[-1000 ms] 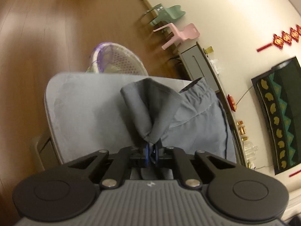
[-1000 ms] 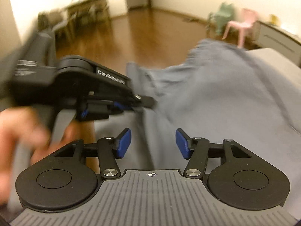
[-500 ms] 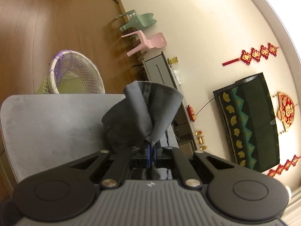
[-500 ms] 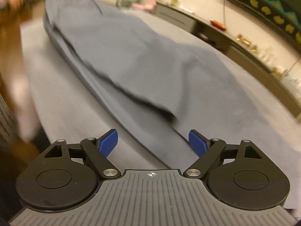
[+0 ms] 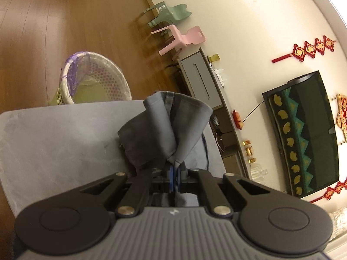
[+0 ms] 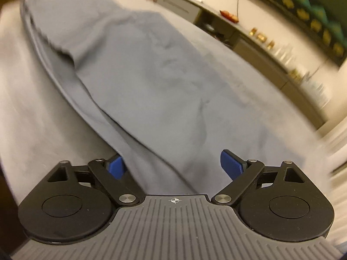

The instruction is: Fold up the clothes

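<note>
Above the grey table (image 5: 54, 143), the left gripper (image 5: 173, 171) is clamped on a bunched fold of the grey trousers (image 6: 151, 69); the right gripper (image 6: 171, 164) hangs spread apart over their flat length.

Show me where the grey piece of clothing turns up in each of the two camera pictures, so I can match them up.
Left wrist view: the grey garment bunches at centre, one end pinched in the shut left gripper.
Right wrist view: it lies spread from upper left to bottom centre on the pale table, ahead of the open right gripper.
Shared landmark: the low grey cabinet by the wall.
</note>
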Demonstrator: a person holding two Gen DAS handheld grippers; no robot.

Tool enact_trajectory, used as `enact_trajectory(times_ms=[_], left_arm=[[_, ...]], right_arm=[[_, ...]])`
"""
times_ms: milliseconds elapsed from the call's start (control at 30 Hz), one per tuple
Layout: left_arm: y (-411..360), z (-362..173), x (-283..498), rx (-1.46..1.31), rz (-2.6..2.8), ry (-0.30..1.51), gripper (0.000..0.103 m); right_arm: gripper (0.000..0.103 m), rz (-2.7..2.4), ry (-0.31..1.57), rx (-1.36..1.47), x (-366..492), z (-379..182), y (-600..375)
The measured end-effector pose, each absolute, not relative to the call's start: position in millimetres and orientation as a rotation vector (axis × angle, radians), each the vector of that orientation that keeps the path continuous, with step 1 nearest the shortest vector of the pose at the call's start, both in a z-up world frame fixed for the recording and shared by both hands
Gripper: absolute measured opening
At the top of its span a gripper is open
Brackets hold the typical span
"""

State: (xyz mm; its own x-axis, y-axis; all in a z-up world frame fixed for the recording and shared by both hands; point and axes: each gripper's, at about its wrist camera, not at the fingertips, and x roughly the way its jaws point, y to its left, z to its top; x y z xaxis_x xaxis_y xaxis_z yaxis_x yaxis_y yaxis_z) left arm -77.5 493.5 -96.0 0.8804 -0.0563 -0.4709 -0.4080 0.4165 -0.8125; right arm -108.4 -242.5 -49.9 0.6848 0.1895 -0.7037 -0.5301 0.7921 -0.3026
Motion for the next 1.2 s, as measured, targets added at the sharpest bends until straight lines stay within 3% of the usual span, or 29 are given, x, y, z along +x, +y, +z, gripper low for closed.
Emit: enact_trajectory(times_ms=[67,267,300,367,600,633,700,733,867,1033,1200], left_arm=[[490.2,-93.8,-75.8,-1.109,0.238,0.471,0.004],[479.2,-89.8,-64.2,-1.074,0.238,0.469,0.005],[477.4,-89.6,-61.9,-1.066,0.238,0.471,0.005],[474.0,-88.9,-57.8,-1.057,0.237,0.475,0.005],[475.5,-93.8,-59.2,-1.042,0.253,0.491,0.005],[475.4,-94.3,-59.5,-1.04,0.254,0.493,0.005],[475.2,-94.1,-60.5,-1.03,0.263,0.497,0.005],[476.8,-94.3,-61.9,-1.026,0.27,0.498,0.005],[489.7,-103.4,-71.7,-1.047,0.323,0.513,0.005],[503.0,-119.4,-75.6,-1.096,0.38,0.55,0.005],[496.5,-118.4,-73.2,-1.057,0.408,0.557,0.005]], right_arm=[[0.068,0.481,0.705,-0.433,-117.4,-36.9,-246.9],[0.065,0.589,0.588,-0.187,-129.5,-16.9,-276.4],[0.065,0.572,0.611,-0.247,-125.6,-23.3,-271.0],[0.055,0.54,0.656,-0.375,-119.0,-36.2,-260.1],[0.05,0.429,0.645,-0.726,-132.0,-62.7,-240.0],[0.041,0.399,0.637,-0.751,-132.5,-64.1,-237.4],[0.007,0.382,0.651,-0.758,-130.1,-65.3,-228.3],[0.0,0.367,0.645,-0.775,-132.3,-64.6,-223.9],[0.0,0.261,0.488,-0.676,-179.8,-31.6,-233.7],[0.0,0.299,0.604,-0.835,-225.6,-70.4,-224.1],[0.0,0.291,0.519,-0.785,-259.9,-57.0,-220.2]])
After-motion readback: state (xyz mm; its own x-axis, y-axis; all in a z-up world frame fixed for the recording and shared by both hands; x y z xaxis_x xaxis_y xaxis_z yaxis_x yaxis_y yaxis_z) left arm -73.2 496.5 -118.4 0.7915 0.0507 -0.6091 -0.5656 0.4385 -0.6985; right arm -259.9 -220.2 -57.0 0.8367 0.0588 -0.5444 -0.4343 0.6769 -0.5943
